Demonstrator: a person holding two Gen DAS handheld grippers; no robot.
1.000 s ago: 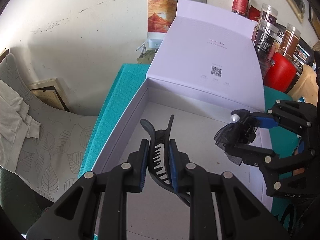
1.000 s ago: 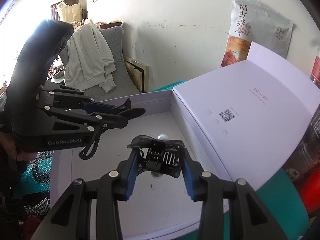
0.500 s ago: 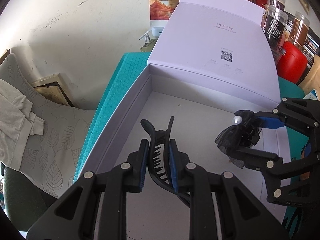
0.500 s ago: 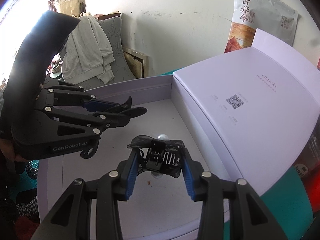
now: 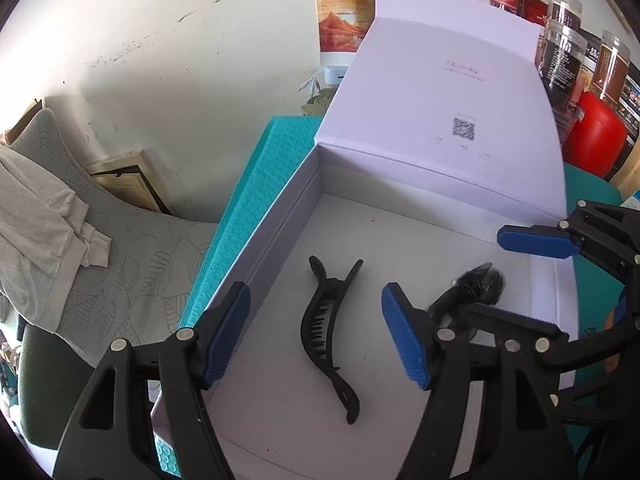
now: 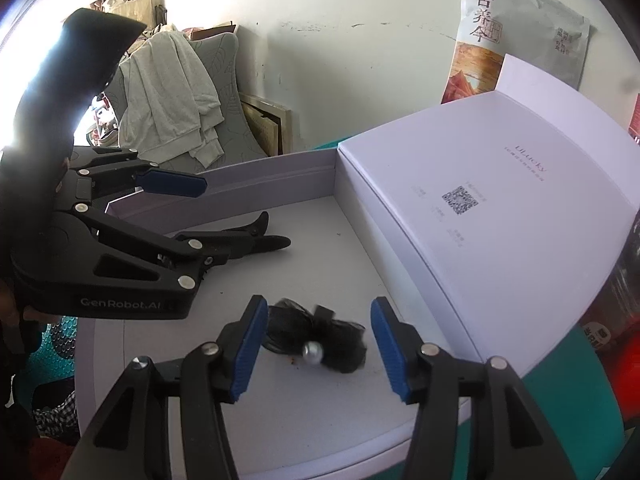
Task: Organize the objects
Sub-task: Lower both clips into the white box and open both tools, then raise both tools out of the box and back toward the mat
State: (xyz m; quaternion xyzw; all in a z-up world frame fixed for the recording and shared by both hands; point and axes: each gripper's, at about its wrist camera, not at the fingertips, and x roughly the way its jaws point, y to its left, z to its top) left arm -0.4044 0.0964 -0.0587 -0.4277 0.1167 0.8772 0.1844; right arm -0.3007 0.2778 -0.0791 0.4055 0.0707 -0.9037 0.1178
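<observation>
Both pairs of fingers stand spread wide with nothing between them that they touch: on my left gripper point(image 5: 316, 332) the blue pads flank the long black plastic claw hair clip point(image 5: 327, 335), which lies flat on the floor of the open pale lilac cardboard box point(image 5: 280, 216), and on my right gripper point(image 6: 318, 350) they flank the black gauze bow clip with a pearl bead point(image 6: 320, 338), lying just beside the right wall of the same box. I judge the step in hand to be the release and retreat, so I would draw each gripper straight back along its own axis and upward, keeping the fingers apart (the gauze looks light and could snag on a pad and be dragged out). The two grippers sit close together over the box, so I would lift one at a time, left first, to avoid knocking them. The box lid point(image 6: 500, 200) leans open at the far side; I would stay clear of it, since a nudge might tip it shut over the clips. Jars point(image 5: 564, 48) crowd the tabletop to the right.
</observation>
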